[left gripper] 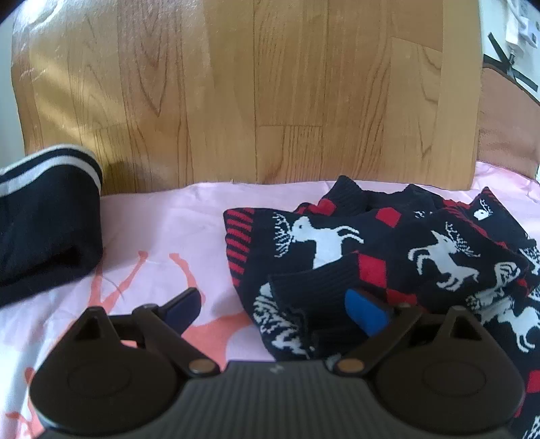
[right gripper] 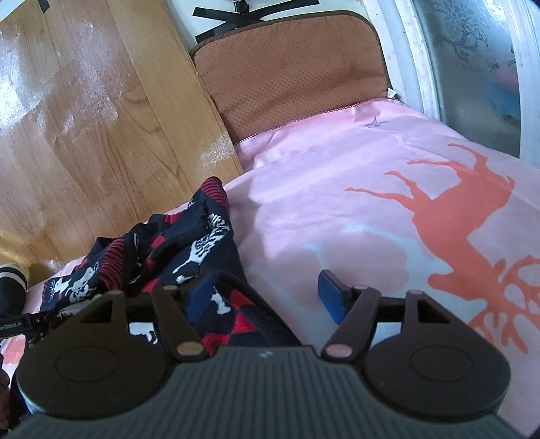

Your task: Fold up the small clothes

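Pink sheet (right gripper: 354,175) with coral deer print, over a brown mat (right gripper: 287,67) on wood floor (left gripper: 236,84). Left gripper (left gripper: 275,309) tilted down, spread wide astride the rumpled reindeer sweater's (left gripper: 388,250) near edge. Right gripper (right gripper: 266,293) tilted down, parted, nothing pinched, sweater under its left finger. Folded navy garment (left gripper: 47,229) at far left.

Hardly any writing can be read. In the right wrist view, at about nine o'clock near the left edge, a black bar (right gripper: 13,327) carries small white letters, cut off by the frame; they seem to end in "Robot.AI", though the start is lost. In the left wrist view, at one o'clock, a white plug (left gripper: 522,32) has dark marks too small to make out.
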Tool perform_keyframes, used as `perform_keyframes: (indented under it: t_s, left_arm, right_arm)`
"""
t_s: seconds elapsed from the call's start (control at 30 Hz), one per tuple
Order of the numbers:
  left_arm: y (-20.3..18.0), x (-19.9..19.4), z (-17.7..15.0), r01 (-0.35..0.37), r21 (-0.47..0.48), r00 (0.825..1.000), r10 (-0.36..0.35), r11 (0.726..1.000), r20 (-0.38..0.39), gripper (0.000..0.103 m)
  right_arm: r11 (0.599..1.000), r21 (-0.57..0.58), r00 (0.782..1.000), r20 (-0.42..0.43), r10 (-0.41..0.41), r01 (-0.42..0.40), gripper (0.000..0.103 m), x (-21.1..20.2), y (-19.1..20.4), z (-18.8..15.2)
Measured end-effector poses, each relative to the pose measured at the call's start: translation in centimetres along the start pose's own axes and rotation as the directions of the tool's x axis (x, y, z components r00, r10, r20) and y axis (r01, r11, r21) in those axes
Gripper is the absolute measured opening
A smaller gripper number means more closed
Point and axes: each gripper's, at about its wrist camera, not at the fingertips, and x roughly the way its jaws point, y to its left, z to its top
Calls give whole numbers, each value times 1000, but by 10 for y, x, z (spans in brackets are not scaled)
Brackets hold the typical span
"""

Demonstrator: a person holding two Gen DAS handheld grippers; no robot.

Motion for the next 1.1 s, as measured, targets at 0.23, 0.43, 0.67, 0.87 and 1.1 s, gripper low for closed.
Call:
perform_keyframes:
  t_s: [0.23, 0.43, 0.67, 0.87, 1.1]
  left_arm:
    - [1, 2, 2, 8, -6, 1000, -8, 1000, -10, 96]
    - [-2, 0, 1, -10, 19, 1000, 10, 1000, 1, 96]
    - [-4, -1, 1, -23, 30, 1000, 23, 999, 5, 98]
    - [-5, -1, 0, -33, 41, 999, 33, 999, 11, 98]
    - [-5, -1, 0, -36, 38, 999, 36, 999, 9, 100]
  right_arm:
    - [999, -42, 1000, -8, -26, 25, 76, 1, 7, -1]
    - [998, -60, 1000, -16, -21, 20, 83, 3, 9, -1]
    - [999, -40, 1000, -11, 0, 0, 85, 2, 7, -1]
    - [1000, -25, 1000, -6, 11, -11, 85, 0, 6, -2]
    - [1000, -15, 1000, -3, 17, -17, 86, 0, 5, -2]
